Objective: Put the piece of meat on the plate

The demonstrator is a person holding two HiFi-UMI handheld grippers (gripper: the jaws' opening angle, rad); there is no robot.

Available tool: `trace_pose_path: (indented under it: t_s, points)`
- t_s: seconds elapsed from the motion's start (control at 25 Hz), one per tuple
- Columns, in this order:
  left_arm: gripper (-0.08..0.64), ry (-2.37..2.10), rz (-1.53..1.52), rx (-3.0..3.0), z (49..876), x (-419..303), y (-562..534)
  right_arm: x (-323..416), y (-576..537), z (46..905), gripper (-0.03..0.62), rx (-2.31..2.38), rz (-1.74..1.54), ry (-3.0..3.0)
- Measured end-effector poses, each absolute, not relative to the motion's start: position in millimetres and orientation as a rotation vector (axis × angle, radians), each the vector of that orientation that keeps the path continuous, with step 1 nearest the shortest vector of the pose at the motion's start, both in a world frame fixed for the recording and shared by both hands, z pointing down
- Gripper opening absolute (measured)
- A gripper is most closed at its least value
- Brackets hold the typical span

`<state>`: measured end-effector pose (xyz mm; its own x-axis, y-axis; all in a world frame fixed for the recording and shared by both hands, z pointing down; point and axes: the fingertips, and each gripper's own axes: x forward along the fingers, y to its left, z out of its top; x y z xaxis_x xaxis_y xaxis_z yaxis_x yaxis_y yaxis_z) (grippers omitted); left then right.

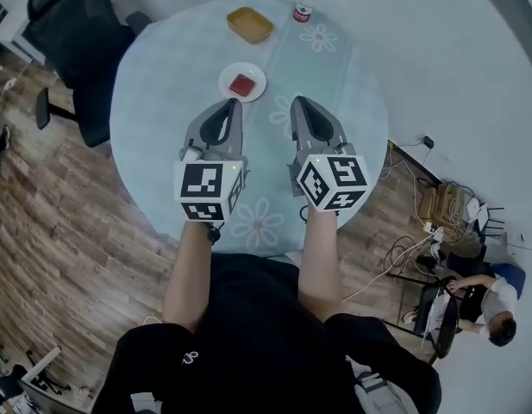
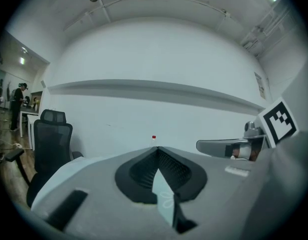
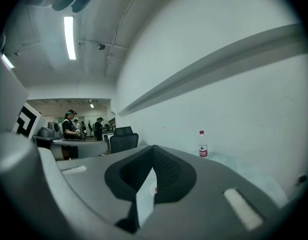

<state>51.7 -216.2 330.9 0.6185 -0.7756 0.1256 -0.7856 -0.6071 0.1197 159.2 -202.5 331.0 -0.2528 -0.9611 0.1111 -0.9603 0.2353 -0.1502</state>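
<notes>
Counter [image 1: 153, 136]: round, under a pale blue cloth printed with white flowers, on a wood floor by a white wall.
Plate [image 1: 228, 74]: small and white, on the far half of the counter.
Piece of meat [image 1: 242, 84]: red and squarish, lying flat in the middle of the plate.
Tray [image 1: 250, 24]: yellow-brown, beyond the plate, near the far rim.
Bottle [image 1: 303, 7]: clear with a red cap, upright, beyond the plate to its right, just beside the tray.
Left claw [image 1: 234, 103]: on the near side of the plate, tip by its near rim in the head view, held off the cloth; jaws together, nothing between them.
Right claw [image 1: 297, 102]: right of the plate, apart from it; jaws closed and empty.
Chair [image 1: 76, 33]: black office chair, left of the plate at the counter's edge.
</notes>
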Motion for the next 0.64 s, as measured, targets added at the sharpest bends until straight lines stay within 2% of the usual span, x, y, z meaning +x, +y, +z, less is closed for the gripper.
trace_pose_path:
  t_s: [0.64]
  points:
    - [-0.006, -1.38, 0.077, 2.684, 317, 63, -203, 171, -186, 312, 0.009, -1.854, -0.195, 2.498]
